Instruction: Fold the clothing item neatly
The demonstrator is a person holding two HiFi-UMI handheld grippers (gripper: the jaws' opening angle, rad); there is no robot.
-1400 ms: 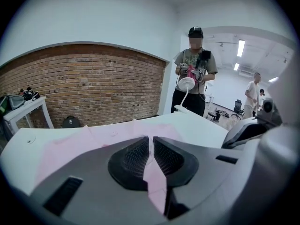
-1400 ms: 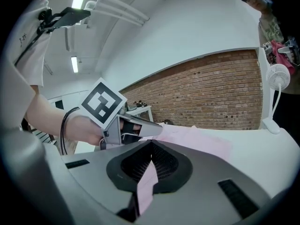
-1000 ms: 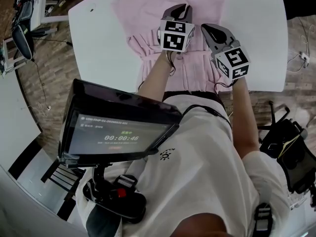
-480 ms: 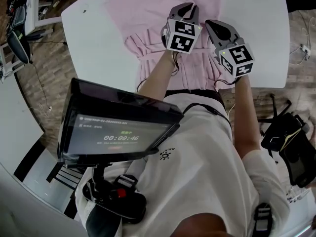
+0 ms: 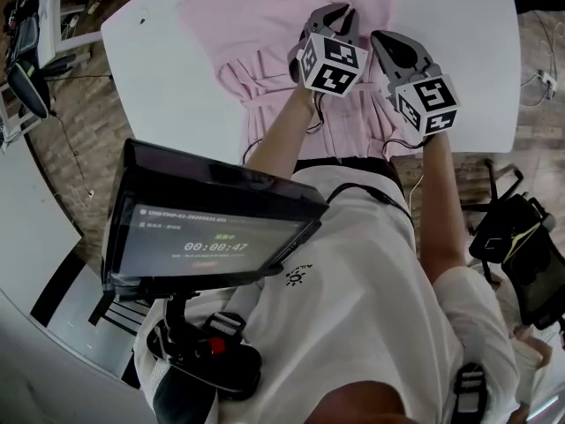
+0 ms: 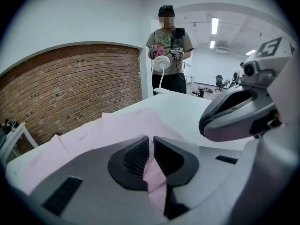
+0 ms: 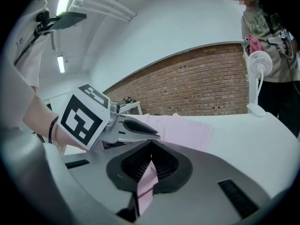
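A pale pink garment point(image 5: 265, 34) lies spread on the white table point(image 5: 159, 69), its pleated near end bunched at the table's front edge. My left gripper point(image 5: 339, 18) is shut on a fold of the pink cloth point(image 6: 154, 177), which runs up between its pads. Just to its right, my right gripper point(image 5: 389, 41) is shut on another pink fold point(image 7: 148, 182). Both grippers hover close together over the garment's near half, pointing away from me and downward. The rest of the garment point(image 6: 108, 130) stretches flat ahead of the jaws.
A dark screen on a stand point(image 5: 212, 228) sits in front of my chest. A person point(image 6: 168, 46) stands at the table's far side beside a small white fan point(image 6: 161, 64). A brick wall point(image 7: 197, 90) lies beyond. Chairs and gear stand on the floor at the right point(image 5: 521, 254).
Both grippers have sunk a little toward the table and drifted slightly right, each still pinching its pink fold. The garment's near end has bunched up a bit more.
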